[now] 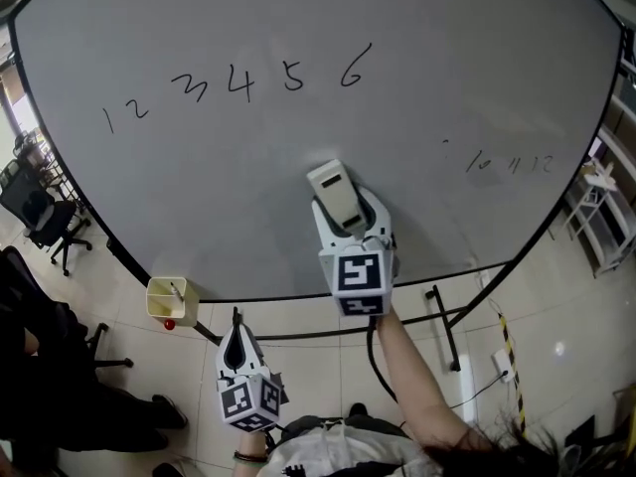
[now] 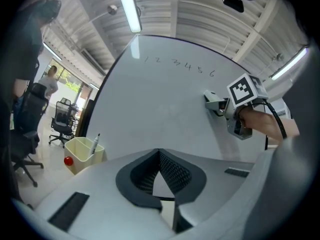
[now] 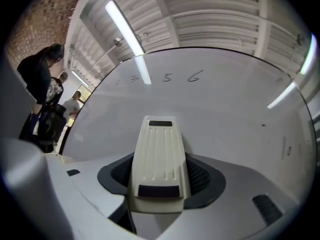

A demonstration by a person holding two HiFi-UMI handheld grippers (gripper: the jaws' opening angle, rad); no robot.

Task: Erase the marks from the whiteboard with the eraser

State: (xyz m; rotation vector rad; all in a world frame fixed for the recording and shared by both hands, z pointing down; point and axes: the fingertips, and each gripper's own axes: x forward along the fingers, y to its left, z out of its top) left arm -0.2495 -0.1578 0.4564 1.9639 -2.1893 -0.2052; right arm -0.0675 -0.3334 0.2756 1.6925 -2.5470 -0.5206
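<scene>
A large whiteboard (image 1: 298, 28) carries handwritten digits 1 to 6 (image 1: 238, 85) at upper left and fainter marks (image 1: 507, 163) at right. My right gripper (image 1: 343, 207) is shut on a cream eraser (image 1: 336, 195), which points at the board's lower middle, below the digits; whether it touches the surface I cannot tell. In the right gripper view the eraser (image 3: 159, 156) sits between the jaws, with digits 5 and 6 (image 3: 182, 77) above it. My left gripper (image 1: 237, 344) hangs below the board's lower edge, shut with nothing in it (image 2: 159, 174).
A cream pen cup (image 1: 171, 300) with a marker and a red magnet is fixed at the board's lower left edge. Black office chairs (image 1: 40, 217) stand at left, a white rack (image 1: 601, 217) at right. People stand far left in the right gripper view (image 3: 45, 94).
</scene>
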